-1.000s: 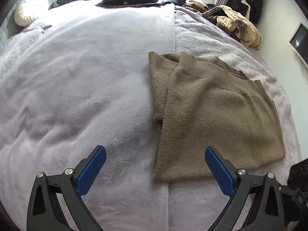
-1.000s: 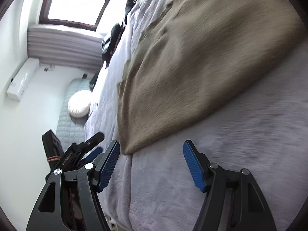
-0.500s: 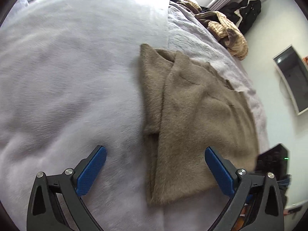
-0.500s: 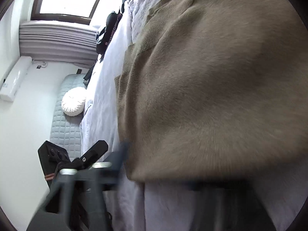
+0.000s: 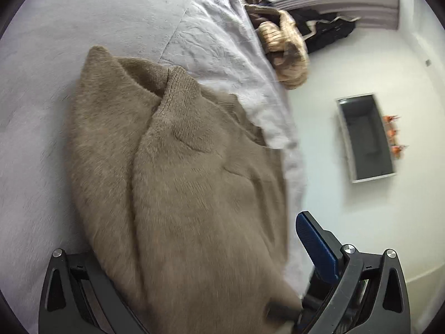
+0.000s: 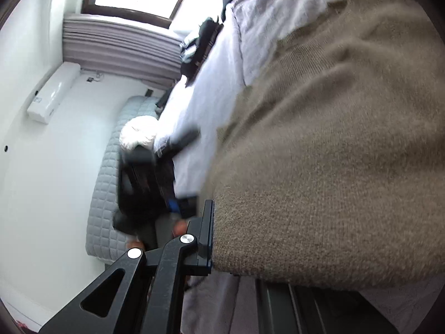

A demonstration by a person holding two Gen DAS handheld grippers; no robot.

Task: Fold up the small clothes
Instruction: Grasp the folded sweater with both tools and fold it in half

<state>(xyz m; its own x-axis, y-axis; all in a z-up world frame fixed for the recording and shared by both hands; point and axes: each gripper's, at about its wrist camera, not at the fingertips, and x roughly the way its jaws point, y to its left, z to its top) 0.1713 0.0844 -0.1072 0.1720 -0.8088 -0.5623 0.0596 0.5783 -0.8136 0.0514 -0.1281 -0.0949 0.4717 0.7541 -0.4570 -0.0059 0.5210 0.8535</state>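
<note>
Pale lilac fleece bedcover lay bare left of the folded brown fuzzy knit sweater, whose right edge neared the bed's drop. Right gripper was clenched on the sweater's near hem. Left gripper stood released, straddling that hem.

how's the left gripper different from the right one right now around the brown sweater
The left gripper stands open, its fingers spread either side of the brown sweater's hem without pressing it. The right gripper is shut on the brown sweater, the knit edge pinched against its fingers. One left finger is hidden under the fabric; the right one's far finger is covered too. Both work the near hem, over the grey blanket.
</note>
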